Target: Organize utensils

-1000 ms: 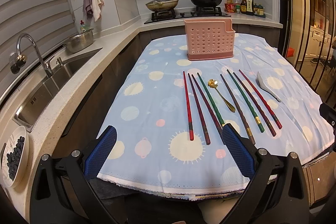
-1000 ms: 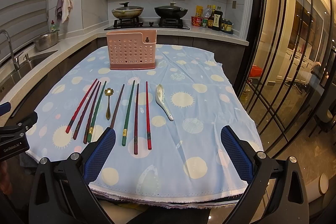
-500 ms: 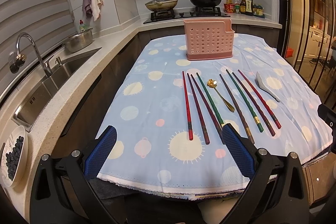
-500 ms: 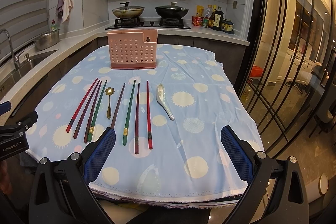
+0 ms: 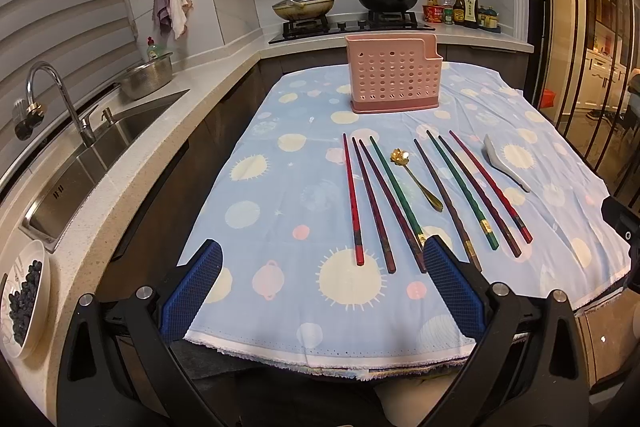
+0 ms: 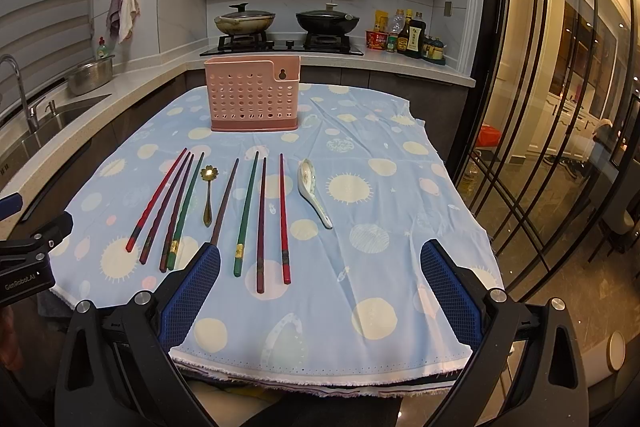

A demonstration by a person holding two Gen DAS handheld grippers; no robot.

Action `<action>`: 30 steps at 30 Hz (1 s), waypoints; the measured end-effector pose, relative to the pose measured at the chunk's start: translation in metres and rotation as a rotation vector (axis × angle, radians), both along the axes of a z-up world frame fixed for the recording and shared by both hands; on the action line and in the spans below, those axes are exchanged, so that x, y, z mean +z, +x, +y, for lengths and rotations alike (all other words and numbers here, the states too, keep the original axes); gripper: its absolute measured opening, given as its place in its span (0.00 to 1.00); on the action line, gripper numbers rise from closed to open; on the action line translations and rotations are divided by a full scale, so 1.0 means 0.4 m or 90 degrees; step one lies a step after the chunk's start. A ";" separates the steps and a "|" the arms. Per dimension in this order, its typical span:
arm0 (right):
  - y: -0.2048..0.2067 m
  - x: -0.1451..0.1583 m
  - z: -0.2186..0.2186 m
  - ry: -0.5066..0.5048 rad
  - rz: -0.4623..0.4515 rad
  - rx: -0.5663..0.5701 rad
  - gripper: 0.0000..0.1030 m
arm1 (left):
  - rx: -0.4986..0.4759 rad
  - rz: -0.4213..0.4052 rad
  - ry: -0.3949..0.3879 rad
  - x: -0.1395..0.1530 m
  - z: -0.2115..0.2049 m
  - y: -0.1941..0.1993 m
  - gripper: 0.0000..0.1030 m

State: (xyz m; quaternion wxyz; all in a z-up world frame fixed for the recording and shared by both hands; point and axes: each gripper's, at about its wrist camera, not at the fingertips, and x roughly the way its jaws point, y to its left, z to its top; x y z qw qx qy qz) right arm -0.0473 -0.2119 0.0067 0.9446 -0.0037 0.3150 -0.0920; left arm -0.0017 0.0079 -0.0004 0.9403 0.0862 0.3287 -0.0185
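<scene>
A pink perforated utensil holder (image 5: 394, 79) (image 6: 253, 95) stands upright at the far end of the blue dotted cloth (image 5: 280, 187) (image 6: 384, 219). Several red, dark and green chopsticks (image 5: 352, 199) (image 6: 248, 211) lie side by side in front of it. A small gold spoon (image 5: 416, 179) (image 6: 207, 195) lies among them. A white ceramic spoon (image 5: 505, 163) (image 6: 313, 187) lies to their right. My left gripper (image 5: 320, 281) is open and empty above the cloth's near edge. My right gripper (image 6: 320, 283) is open and empty there too.
A sink (image 5: 100, 147) with a tap and a metal bowl (image 5: 146, 81) runs along the left counter. A plate of dark berries (image 5: 22, 303) sits at the near left. Stove with two pans (image 6: 288, 23) and bottles (image 6: 408, 37) are behind. Glass partition (image 6: 560, 87) is on the right.
Both views have shifted very slightly; the objects on the cloth have not moved and both grippers stay open.
</scene>
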 end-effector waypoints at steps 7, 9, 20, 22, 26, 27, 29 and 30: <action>0.001 0.000 0.000 0.000 0.000 0.000 0.93 | -0.002 0.007 -0.003 -0.008 -0.002 0.005 0.93; 0.001 0.000 0.000 0.000 0.000 0.000 0.93 | -0.004 0.010 -0.003 -0.010 -0.002 0.006 0.93; 0.017 -0.012 -0.006 0.003 0.000 -0.006 0.93 | -0.012 0.028 -0.011 -0.027 0.003 0.042 0.93; 0.031 -0.018 -0.013 0.004 0.001 -0.009 0.93 | -0.012 0.036 -0.019 -0.036 0.010 0.063 0.93; 0.071 -0.039 -0.033 0.018 0.012 -0.018 0.93 | -0.001 0.063 -0.034 -0.068 0.028 0.121 0.93; 0.081 -0.047 -0.039 0.022 0.015 -0.020 0.93 | 0.001 0.070 -0.037 -0.078 0.033 0.138 0.93; 0.105 -0.060 -0.049 0.031 0.023 -0.027 0.93 | 0.004 0.090 -0.044 -0.101 0.043 0.175 0.93; 0.115 -0.066 -0.056 0.036 0.026 -0.031 0.93 | 0.000 0.100 -0.050 -0.113 0.049 0.193 0.93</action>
